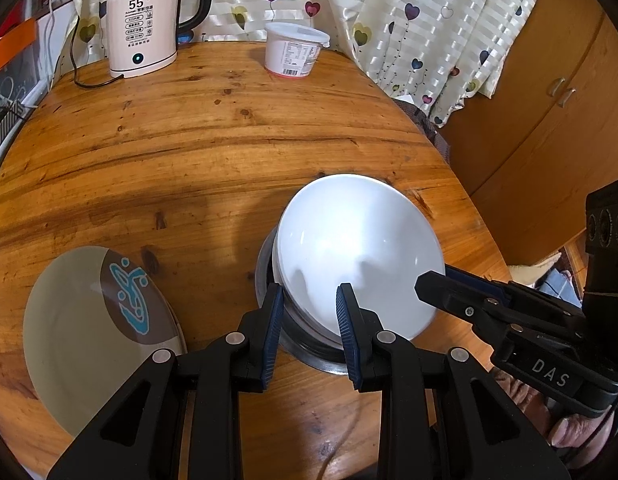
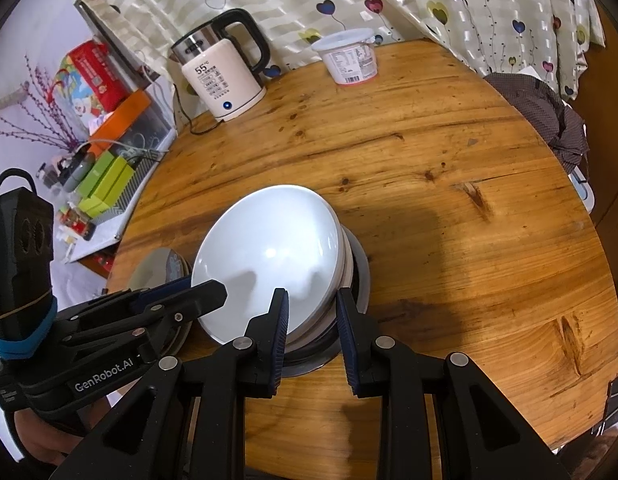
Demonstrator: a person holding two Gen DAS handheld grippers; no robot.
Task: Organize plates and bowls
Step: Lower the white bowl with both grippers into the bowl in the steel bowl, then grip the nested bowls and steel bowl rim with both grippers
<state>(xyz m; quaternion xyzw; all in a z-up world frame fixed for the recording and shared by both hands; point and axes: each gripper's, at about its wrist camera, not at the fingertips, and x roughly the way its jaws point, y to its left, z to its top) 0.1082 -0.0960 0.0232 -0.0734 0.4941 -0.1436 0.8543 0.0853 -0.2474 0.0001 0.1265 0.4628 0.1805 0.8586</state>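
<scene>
Gripping opposite sides of the tilted white bowl [image 1: 357,256], the left tool [image 1: 309,320] and right tool [image 2: 313,320] are each clamped on its near rim, holding it over the bowl stack on the tabletop [image 1: 229,128], with the plate [image 1: 89,320] lying left of it.

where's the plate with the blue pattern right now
The patterned plate lies flat on the wooden table at the lower left of the left wrist view, just left of the stacked white bowls and metal bowl.

Two close downward views, shared bowl [image 1: 359,256]
</scene>
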